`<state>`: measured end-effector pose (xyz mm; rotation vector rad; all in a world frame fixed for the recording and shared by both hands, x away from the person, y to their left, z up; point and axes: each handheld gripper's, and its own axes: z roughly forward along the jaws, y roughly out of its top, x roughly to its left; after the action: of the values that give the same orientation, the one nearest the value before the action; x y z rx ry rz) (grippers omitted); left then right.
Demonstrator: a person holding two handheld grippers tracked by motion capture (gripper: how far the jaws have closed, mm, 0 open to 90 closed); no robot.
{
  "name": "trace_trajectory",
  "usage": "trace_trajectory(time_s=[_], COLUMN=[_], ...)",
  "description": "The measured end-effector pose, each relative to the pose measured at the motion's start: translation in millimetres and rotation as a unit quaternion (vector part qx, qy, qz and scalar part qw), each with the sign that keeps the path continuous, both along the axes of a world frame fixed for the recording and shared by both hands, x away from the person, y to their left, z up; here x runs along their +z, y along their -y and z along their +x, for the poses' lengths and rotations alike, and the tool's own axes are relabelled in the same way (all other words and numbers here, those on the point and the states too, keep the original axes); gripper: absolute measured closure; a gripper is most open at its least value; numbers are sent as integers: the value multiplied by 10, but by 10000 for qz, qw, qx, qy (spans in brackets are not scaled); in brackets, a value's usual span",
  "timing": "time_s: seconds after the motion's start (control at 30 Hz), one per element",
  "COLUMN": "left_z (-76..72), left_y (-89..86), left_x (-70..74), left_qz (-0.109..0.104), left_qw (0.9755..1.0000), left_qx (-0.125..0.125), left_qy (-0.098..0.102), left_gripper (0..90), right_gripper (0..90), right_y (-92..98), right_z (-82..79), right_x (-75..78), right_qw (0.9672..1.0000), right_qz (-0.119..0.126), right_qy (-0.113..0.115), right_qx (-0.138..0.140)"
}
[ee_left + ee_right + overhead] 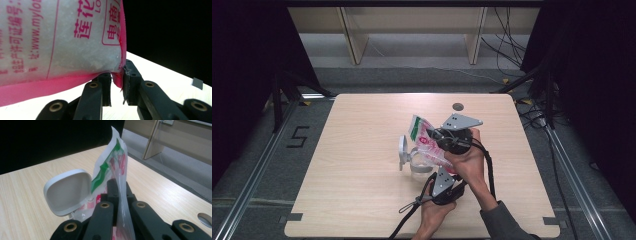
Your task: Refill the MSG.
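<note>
Resting on pale wooden table (362, 200): white hinged-lid plastic container (409, 159). Hanging above it, slanting from near-right up to far-left: pink-edged plastic bag of white granules (424, 140). Clamping its lower corner: left gripper (447, 172). Pinching its upper film: right gripper (432, 135).

A lab or recording studio, not a home; a bare wooden surface (362, 200) stands on grey carpet between black curtains (242, 75); metal rails (254, 175) run along the floor at both sides; a taped number five (298, 136) marks the carpet; loose cables (507, 45) trail near empty shelving (412, 30) behind.
</note>
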<state>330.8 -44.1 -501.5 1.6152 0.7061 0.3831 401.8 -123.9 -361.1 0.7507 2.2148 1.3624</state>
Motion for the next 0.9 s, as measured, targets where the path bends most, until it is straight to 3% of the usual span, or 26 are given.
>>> trace_trajectory(time_s=[0.13,0.33,0.43,0.5,0.8,0.87,0.9], left_z=[-2,6,6,11,20,19,20], left_y=[1,1,6,10,12,15,14], left_x=[6,7,14,11,16,17,14], left_qz=[20,17,-7,-13,-54,-48,-65], left_qw=[10000,10000,10000,10000,10000,10000,10000], left_qx=[6,-3,-14,-6,-28,-12,-15], left_qy=[11,13,16,15,8,19,12], left_gripper=[781,781,781,781,782,782,782], right_gripper=[900,900,900,900,900,900,900], right_y=[6,12,16,24,15,20,21], right_z=[-17,0,-4,1,-3,-2,-4], right_x=[9,7,15,20,18,25,29], right_qw=[9999,10000,9999,10000,9999,9999,10000], right_qz=[49,54,52,6,109,64,30], right_qy=[-114,21,-94,5,42,137,78], right_qx=[-17,-31,10,-3,-27,-40,6])
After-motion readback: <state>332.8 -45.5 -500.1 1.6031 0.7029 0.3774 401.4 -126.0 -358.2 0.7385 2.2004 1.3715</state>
